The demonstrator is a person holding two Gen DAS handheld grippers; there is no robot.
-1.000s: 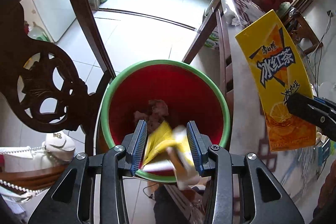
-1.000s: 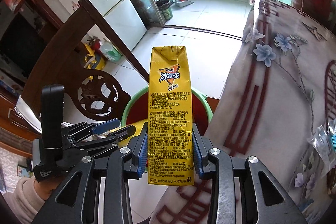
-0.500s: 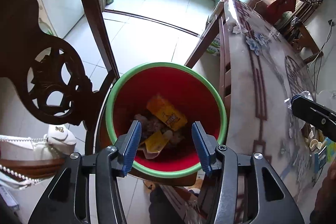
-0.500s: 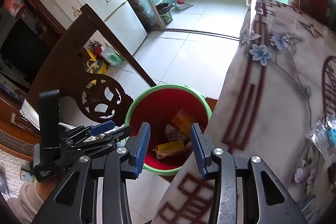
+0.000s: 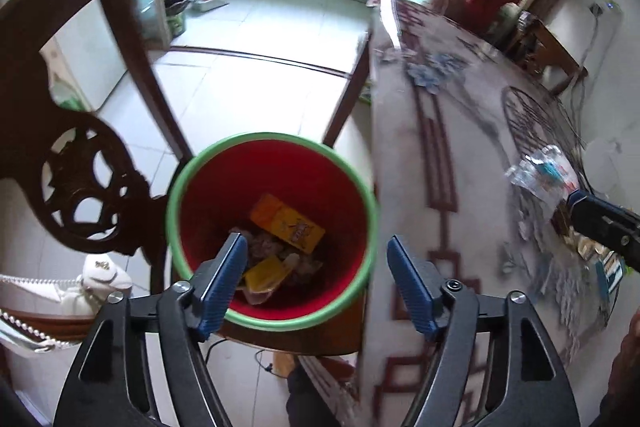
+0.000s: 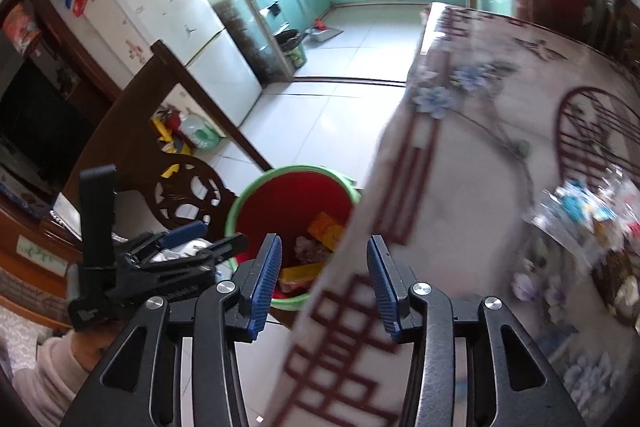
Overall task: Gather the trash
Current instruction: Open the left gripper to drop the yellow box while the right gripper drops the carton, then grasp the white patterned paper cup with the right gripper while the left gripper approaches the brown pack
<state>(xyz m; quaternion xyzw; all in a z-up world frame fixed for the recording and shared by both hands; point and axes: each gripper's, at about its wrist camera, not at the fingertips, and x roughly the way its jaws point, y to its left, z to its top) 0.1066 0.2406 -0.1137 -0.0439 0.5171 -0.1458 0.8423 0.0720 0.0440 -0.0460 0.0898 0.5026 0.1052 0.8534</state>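
A red bin with a green rim (image 5: 276, 139) stands on the floor beside the table; it also shows in the right wrist view (image 6: 256, 189). Inside lie a yellow tea carton (image 5: 287, 223), a second yellow carton (image 5: 266, 273) and crumpled scraps. My left gripper (image 5: 312, 279) is open and empty above the bin's near rim. My right gripper (image 6: 322, 275) is open and empty over the table's edge, right of the bin. A clear plastic wrapper (image 5: 544, 173) lies on the table, and shows in the right wrist view (image 6: 580, 211).
A dark carved wooden chair (image 5: 80, 163) stands left of the bin. The table (image 5: 460, 155) with a flowered cloth fills the right side. A white bag with a bead chain (image 5: 92, 275) hangs on the chair. White tiled floor (image 5: 256, 39) leads to the kitchen.
Both grippers let go of their yellow cartons, which fell into the bin. Both have since opened wider and drawn back toward the table. The views are now blurred by motion.
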